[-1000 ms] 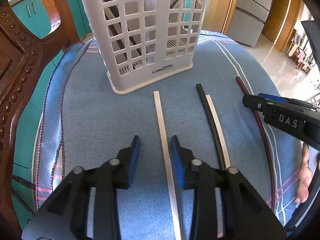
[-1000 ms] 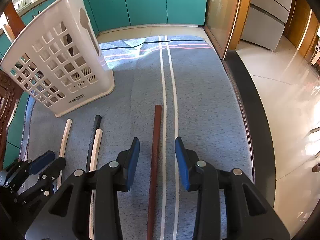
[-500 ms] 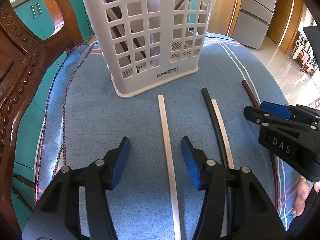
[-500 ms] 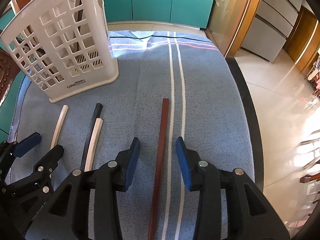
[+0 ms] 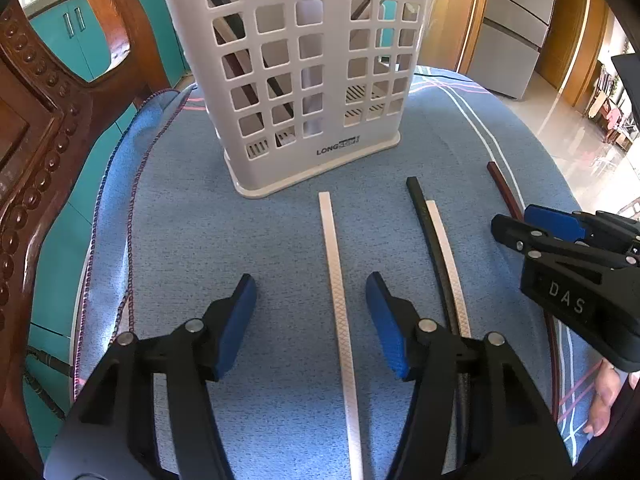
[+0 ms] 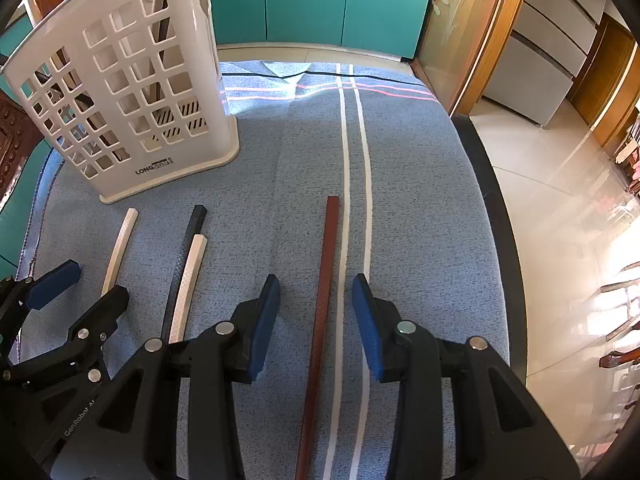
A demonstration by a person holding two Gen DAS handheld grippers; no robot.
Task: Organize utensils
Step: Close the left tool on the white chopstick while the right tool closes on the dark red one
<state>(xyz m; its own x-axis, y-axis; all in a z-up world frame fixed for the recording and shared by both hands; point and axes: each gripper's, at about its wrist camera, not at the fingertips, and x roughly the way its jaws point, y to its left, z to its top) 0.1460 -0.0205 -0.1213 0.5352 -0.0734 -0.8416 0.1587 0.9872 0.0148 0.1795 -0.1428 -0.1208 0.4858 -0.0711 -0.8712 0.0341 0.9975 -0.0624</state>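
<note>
Left wrist view: the left gripper (image 5: pixel 311 316) fills the lower frame with its blue-padded jaws spread wide and holding nothing. A white textured chopstick (image 5: pixel 339 300) runs up the centre of the frame between the pads, touching neither, on the blue woven cloth (image 5: pixel 192 240). Right of it, a black chopstick (image 5: pixel 430 232) and a second white chopstick (image 5: pixel 448 256) lie side by side, touching. A reddish-brown chopstick (image 5: pixel 505 190) lies further right, partly hidden by the right gripper (image 5: pixel 532 224) at the right edge. A white plastic lattice utensil basket (image 5: pixel 312 80) stands upright at top centre with dark sticks inside; a carved wooden chair (image 5: pixel 36 140) fills the left edge.

Right wrist view: the right gripper (image 6: pixel 316 312), low in the frame, is likewise spread wide and empty, the reddish-brown chopstick (image 6: pixel 326 276) lying between its pads, clear of both. The black (image 6: pixel 188 248) and white (image 6: pixel 188 276) pair lie left of centre, the lone white chopstick (image 6: pixel 120 244) further left beside the left gripper (image 6: pixel 76 288). The basket (image 6: pixel 120 100) stands at upper left.
</note>
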